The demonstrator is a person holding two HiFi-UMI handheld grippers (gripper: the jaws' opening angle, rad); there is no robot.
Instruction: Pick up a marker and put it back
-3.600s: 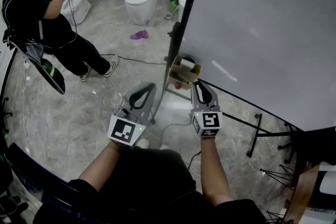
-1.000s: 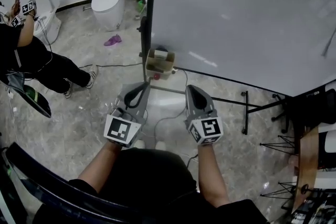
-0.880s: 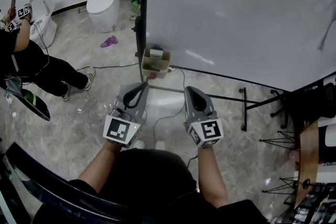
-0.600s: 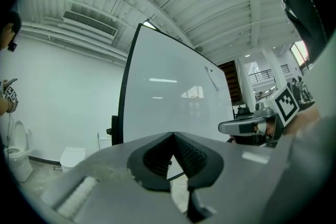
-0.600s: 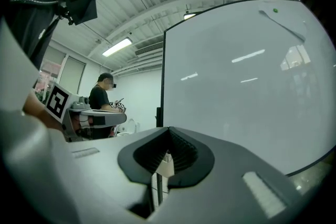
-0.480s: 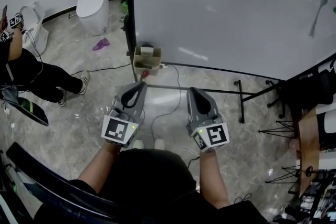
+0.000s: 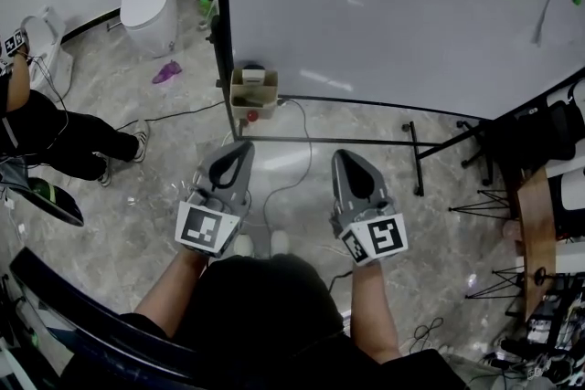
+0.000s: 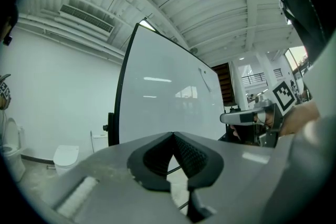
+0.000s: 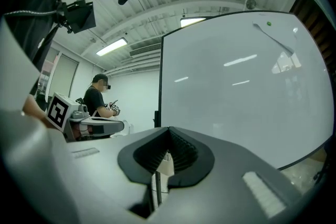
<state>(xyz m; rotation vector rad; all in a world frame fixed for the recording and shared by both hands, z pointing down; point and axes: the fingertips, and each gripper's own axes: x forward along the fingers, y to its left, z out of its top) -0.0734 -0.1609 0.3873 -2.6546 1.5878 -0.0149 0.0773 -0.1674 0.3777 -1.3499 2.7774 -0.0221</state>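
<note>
The left tool [image 7: 243, 149] and right tool [image 7: 344, 156] are both closed and empty; unopened, they could knock a marker off the whiteboard [image 7: 393, 5] ahead.

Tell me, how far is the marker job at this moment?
Done: nothing that shows. In hand: nothing; the left gripper and the right gripper are both shut and empty, held in front of the whiteboard. Left: all of it. No marker can be made out, so one must be found, picked up and put back.
</note>
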